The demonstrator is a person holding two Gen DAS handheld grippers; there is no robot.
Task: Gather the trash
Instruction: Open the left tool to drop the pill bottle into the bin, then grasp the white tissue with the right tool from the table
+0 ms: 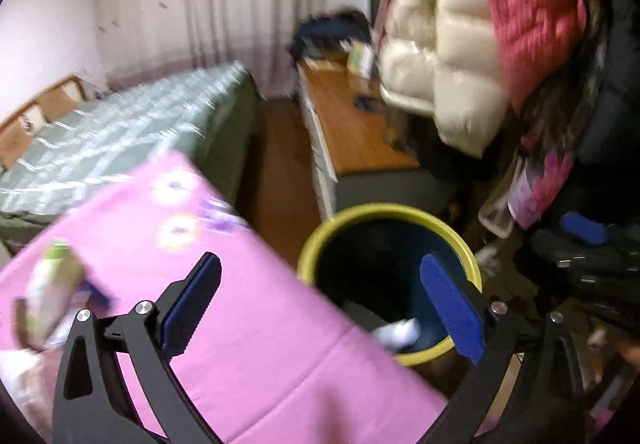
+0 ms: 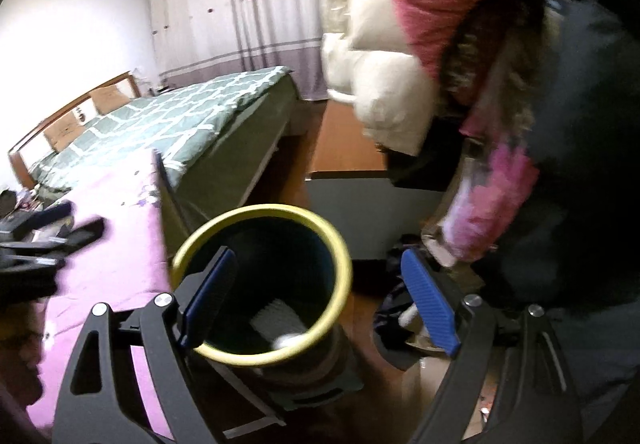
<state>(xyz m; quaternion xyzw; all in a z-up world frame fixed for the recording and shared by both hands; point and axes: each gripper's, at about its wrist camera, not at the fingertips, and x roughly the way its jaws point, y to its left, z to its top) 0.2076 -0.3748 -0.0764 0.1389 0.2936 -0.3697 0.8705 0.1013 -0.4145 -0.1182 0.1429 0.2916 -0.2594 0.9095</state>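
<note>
Spread wide and empty, both grippers: left gripper (image 1: 320,304), right gripper (image 2: 320,300). Between them at twelve o'clock, yellow-rimmed bin (image 2: 224,222) with white scraps (image 2: 276,318) inside. At nine o'clock on pink cloth (image 1: 248,344), blurred wrapper (image 1: 52,292), nearer left.

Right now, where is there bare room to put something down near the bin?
The pink cloth is bare between the left gripper and the bin. Its far left is crowded by a blurred bottle. Right of the bin, hanging coats and clutter leave little room.
</note>
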